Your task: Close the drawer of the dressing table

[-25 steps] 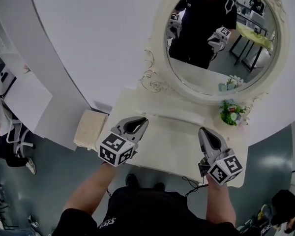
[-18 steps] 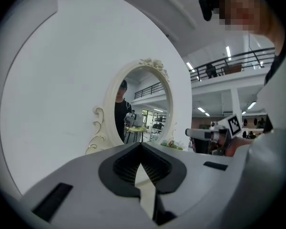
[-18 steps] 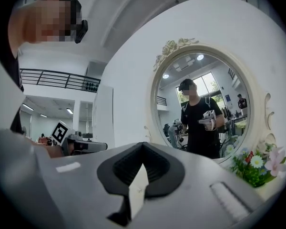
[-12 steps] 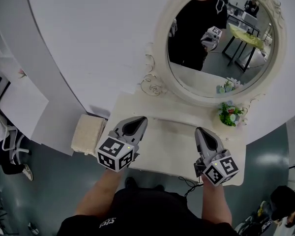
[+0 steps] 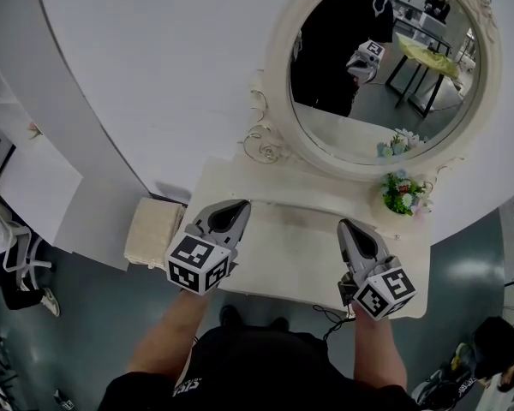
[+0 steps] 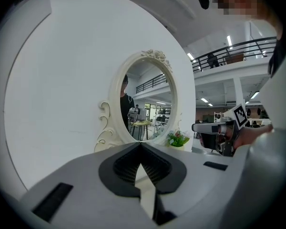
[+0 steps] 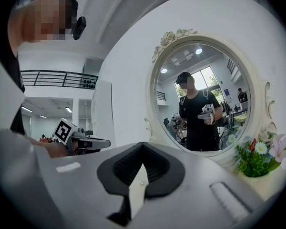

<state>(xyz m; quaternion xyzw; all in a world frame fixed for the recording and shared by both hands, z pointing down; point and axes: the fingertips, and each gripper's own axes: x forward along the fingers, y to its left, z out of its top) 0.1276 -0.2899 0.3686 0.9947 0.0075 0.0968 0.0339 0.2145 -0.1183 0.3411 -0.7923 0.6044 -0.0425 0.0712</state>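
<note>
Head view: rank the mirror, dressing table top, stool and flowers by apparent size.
1. mirror
2. dressing table top, nearly as large
3. stool; it sits lower, farther from the camera, so it may look undersized
4. flowers, clearly smallest

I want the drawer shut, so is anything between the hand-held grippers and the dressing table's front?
Nothing visible. The left hand-held gripper and right hand-held gripper, both shut and empty, hang over the dressing table. The flowers stand at its back right corner. The drawer is out of sight.
</note>
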